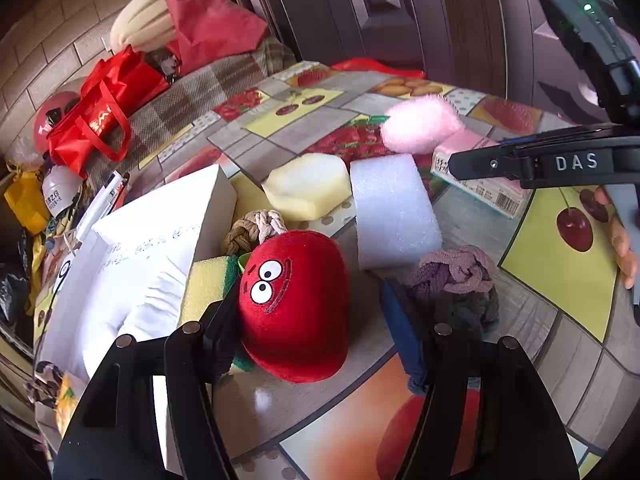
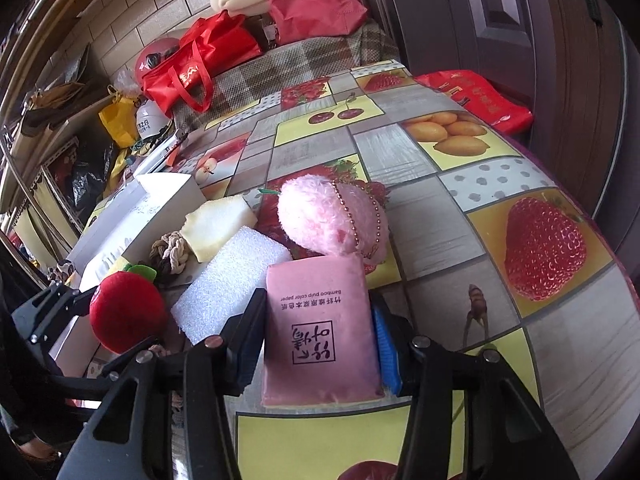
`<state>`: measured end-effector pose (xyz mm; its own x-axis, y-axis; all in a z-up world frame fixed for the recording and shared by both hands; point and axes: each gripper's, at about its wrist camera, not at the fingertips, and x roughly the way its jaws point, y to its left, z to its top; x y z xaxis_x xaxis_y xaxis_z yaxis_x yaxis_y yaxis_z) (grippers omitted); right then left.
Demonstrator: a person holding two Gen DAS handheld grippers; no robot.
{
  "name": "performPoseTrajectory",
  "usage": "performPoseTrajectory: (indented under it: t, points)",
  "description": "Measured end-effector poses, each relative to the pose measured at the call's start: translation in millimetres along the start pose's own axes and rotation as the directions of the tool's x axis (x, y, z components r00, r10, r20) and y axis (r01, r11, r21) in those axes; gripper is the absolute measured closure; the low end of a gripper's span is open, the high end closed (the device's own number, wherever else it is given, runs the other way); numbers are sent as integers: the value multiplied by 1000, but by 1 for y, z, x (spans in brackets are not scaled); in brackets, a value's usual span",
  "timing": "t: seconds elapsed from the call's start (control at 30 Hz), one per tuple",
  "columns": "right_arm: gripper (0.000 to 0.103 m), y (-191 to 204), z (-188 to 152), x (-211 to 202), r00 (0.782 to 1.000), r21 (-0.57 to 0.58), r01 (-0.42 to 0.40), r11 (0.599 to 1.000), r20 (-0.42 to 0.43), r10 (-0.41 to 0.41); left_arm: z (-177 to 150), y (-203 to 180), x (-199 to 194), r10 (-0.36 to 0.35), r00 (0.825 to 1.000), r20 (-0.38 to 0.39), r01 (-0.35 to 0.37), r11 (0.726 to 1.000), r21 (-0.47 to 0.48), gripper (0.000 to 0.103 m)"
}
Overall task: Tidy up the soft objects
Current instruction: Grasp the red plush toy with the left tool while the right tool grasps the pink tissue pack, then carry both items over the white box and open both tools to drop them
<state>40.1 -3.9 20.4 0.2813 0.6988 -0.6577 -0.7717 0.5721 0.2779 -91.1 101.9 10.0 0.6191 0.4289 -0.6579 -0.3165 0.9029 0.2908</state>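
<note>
Tools (image 1: 320,344) (image 2: 316,340) straddling red plush (image 1: 294,306), tissue pack (image 2: 320,332), clutter adjacent

The pink tissue pack (image 2: 320,332) carries the line "Bamboo pulp color paper", seen upside down in the right wrist view, above rows of Chinese characters and a square seal. In the left wrist view, "DAS" stands in white on the right gripper (image 1: 576,162), and a barcode (image 1: 507,202) shows on the pack's end. Handwriting on the white box (image 1: 156,240) is too faint to read.
</note>
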Motion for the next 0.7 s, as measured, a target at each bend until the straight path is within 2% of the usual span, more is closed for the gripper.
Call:
performPoseTrajectory:
  t: [0.03, 0.13, 0.23, 0.27, 0.33, 0.43, 0.5, 0.6, 0.7]
  points:
    - [53, -2, 0, 0, 1000, 7, -6, 1000, -2, 6, -1, 1, -3, -7, 1000, 16, 7, 1000, -6, 64]
    - [53, -2, -2, -4, 1000, 12, -18, 1000, 16, 17, -1, 12, -18, -45, 996, 83, 50, 996, -68, 64]
    - [53, 2, -3, -19, 996, -3, -23, 1000, 84, 24, -7, 13, -30, -29, 990, 138, 40, 996, -82, 64]
    - [53, 4, -4, -26, 993, -12, -23, 1000, 118, 24, -9, 13, -37, -28, 986, 167, 42, 996, -83, 64]
    - [53, 11, -7, -42, 981, -42, -12, 999, 193, 20, -14, 15, -56, -23, 966, 257, 48, 994, -94, 64]
    - [53, 23, -13, -63, 950, -89, 4, 996, 310, 24, -24, 16, -78, 14, 941, 338, 24, 994, -109, 64]
    - [53, 30, -22, -82, 912, -115, 19, 993, 410, 30, -29, 18, -90, 43, 922, 384, 5, 992, -124, 64]
    - [53, 40, -35, -99, 869, -134, 11, 991, 492, 57, -30, 21, -92, 71, 918, 391, -16, 990, -142, 64]
    - [53, 55, -44, -104, 851, -158, 14, 987, 520, 71, -32, 27, -93, 83, 915, 395, -19, 986, -165, 63]
